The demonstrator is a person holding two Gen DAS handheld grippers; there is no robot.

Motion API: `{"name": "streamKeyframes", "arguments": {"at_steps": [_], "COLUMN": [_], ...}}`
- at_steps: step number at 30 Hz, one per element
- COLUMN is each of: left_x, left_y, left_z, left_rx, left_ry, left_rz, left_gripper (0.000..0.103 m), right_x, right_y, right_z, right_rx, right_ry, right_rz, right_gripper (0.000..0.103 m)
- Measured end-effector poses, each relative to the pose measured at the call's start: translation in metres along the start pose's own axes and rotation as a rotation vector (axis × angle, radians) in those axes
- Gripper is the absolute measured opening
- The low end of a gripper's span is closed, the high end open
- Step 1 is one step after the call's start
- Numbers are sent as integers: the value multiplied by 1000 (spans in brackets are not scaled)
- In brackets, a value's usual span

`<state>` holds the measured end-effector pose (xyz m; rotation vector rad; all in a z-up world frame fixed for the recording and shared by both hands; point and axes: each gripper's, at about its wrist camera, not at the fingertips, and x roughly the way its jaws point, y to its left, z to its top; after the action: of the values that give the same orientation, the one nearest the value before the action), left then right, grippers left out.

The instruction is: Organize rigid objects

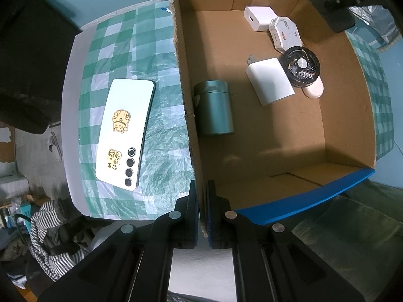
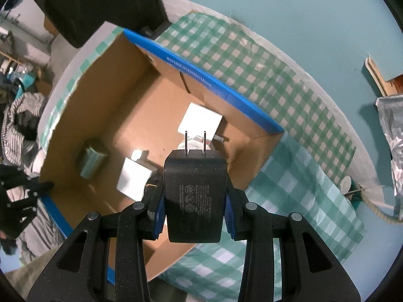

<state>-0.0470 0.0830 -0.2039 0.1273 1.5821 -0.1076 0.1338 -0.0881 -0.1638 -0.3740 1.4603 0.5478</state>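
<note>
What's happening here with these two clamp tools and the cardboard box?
Someone is tidying small hard items into a cardboard box on a table with a checked cloth. The left gripper is clamped shut on the box's wall, apparently steadying it. The right gripper holds a black charger, prongs forward, over the box. Already inside lie a green canister, two white chargers, a small fan and a white packet. A white phone still lies outside on the cloth.

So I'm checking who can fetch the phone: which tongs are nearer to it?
Left. The left tongs clamp the box wall beside the phone; the right tongs hold a black charger over the box.
</note>
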Motion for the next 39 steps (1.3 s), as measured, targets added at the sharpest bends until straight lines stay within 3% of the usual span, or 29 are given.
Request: {"name": "streamKeyframes", "arguments": {"at_steps": [13,20,34,39], "left_x": [0,0,-6,-21], "left_y": [0,0,2,5], "left_z": [1,1,10,20], "left_rx": [2,-1,-14,-48], "left_ry": [-1,-1,-13,-68], "left_rz": [3,4,16,45], "left_gripper": [5,5,6,12], "right_x": [6,-10,-48,-69], "right_y": [-2,-1,-7,-11], "right_z": [-1,-7,-34,-48], "right_rx": [42,67,177,226], "right_ry": [-13,-52,-147,-194], "right_rz": [-4,-7,2,-1], "right_gripper": [37,60,68,69]}}
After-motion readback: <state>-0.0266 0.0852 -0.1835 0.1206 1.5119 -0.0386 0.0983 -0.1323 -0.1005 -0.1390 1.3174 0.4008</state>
